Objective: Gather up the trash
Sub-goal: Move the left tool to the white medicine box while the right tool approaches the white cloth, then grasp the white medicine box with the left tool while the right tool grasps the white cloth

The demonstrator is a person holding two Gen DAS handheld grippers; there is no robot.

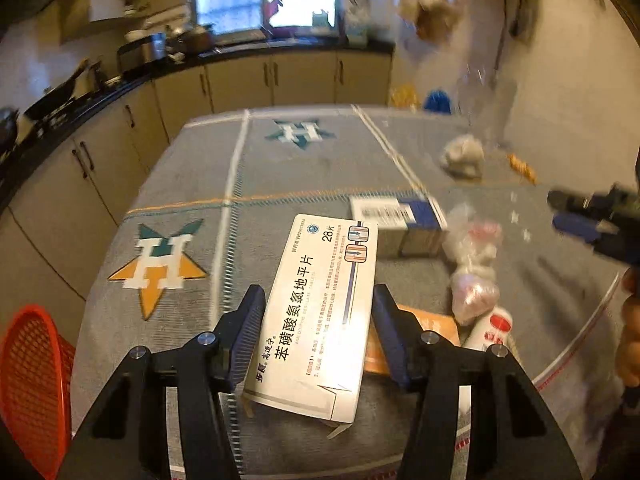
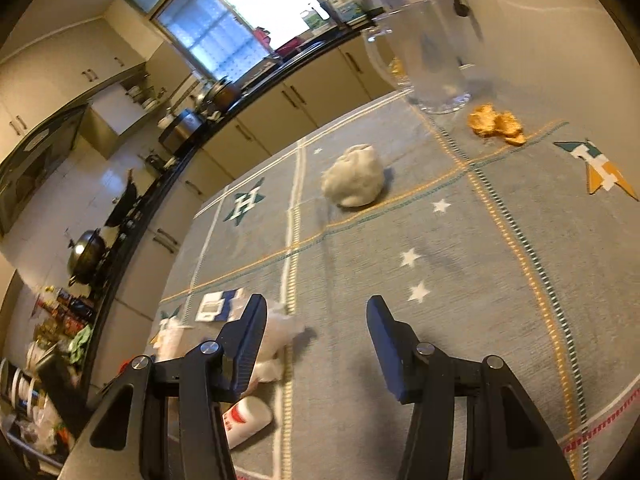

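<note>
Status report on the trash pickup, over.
Left tongs straddling white medicine box, not clearly clamped. Right tongs open, empty. Crumpled paper ball ahead, unobstructed. Red basket left.

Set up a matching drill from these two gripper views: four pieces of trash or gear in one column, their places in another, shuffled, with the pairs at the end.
Things:
1. white medicine box
2. red mesh basket
3. crumpled paper ball
4. glass pitcher

Places:
A. at the far edge of the table, beside orange scraps
B. alone on the cloth, out in the middle of the table
C. off the table's left edge, lower down
D. between the fingers of the left hand-held gripper

Pairs: 1-D, 2-C, 3-B, 4-A
</note>
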